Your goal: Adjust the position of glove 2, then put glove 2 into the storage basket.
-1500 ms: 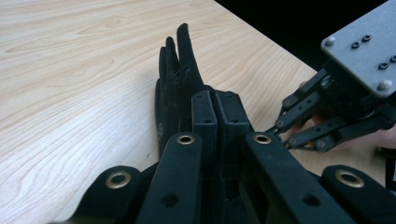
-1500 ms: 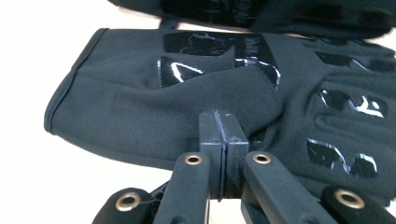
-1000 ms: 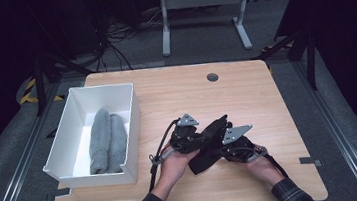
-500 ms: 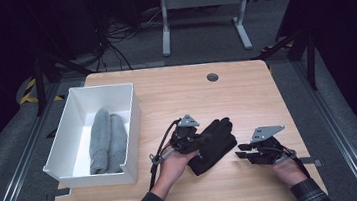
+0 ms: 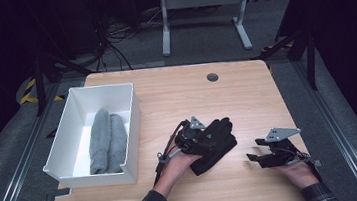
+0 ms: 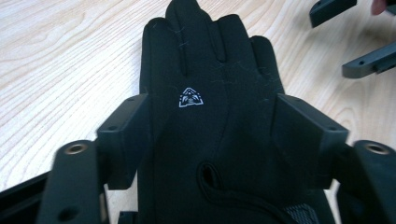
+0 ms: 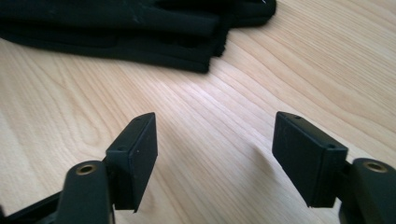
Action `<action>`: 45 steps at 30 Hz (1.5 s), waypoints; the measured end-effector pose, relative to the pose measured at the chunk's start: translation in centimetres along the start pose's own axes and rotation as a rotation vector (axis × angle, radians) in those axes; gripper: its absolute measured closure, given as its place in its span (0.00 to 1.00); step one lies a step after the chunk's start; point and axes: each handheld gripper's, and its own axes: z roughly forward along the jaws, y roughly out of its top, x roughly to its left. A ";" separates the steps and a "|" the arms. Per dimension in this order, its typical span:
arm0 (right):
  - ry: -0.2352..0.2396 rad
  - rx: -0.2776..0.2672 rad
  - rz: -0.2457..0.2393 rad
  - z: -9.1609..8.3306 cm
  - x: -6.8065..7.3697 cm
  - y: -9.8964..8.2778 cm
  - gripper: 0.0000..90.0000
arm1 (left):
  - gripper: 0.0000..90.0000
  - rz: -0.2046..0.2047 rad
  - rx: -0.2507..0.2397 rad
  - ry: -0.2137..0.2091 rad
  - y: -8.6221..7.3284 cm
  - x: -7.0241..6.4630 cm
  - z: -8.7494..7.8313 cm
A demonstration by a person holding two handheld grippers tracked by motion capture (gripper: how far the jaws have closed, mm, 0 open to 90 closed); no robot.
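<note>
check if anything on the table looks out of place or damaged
Nothing stands out. The black glove lies flat on the wooden table between the left gripper's jaws, lightly flecked with lint. The grey cloth rolls sit neatly in the white bin.

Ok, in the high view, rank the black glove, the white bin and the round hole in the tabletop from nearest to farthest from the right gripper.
From the right gripper, at the table's near right:
1. Black glove, just to its left, at the left gripper.
2. Round hole, farther back, near the table's far edge.
3. White bin, at the table's left side, holding grey cloth.
</note>
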 end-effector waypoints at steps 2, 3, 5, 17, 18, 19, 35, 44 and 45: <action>-0.006 -0.001 0.010 0.0 -0.3 -0.3 0.33 | 0.26 0.007 0.009 0.003 0.1 0.0 0.4; -0.008 -0.004 0.012 0.0 -0.5 -0.3 0.32 | 0.24 0.011 0.021 0.012 0.2 -0.1 0.7; -0.012 -0.011 0.015 0.1 -0.7 -0.4 0.30 | 0.22 0.021 0.037 0.019 0.3 -0.1 1.2; -0.013 0.002 0.008 0.6 -0.8 -0.7 0.30 | 0.18 0.061 0.080 0.045 -0.2 -0.4 2.5; -0.012 0.000 0.008 0.6 -0.8 -0.7 0.30 | 0.18 0.054 0.076 0.040 -0.3 -0.4 2.6; -0.012 0.000 0.006 0.6 -0.8 -0.7 0.30 | 0.18 0.058 0.077 0.039 -0.3 -0.3 2.6; -0.015 -0.004 -0.005 0.7 -0.6 -0.6 0.30 | 0.60 0.063 0.103 -0.035 -0.5 0.0 2.1; -0.011 -0.036 -0.008 0.9 -0.5 -1.0 0.24 | 0.78 0.011 0.111 -0.090 -0.4 0.5 1.8; -0.012 -0.037 -0.008 0.9 -0.5 -1.0 0.24 | 0.78 -0.003 0.104 -0.097 -0.4 0.6 1.6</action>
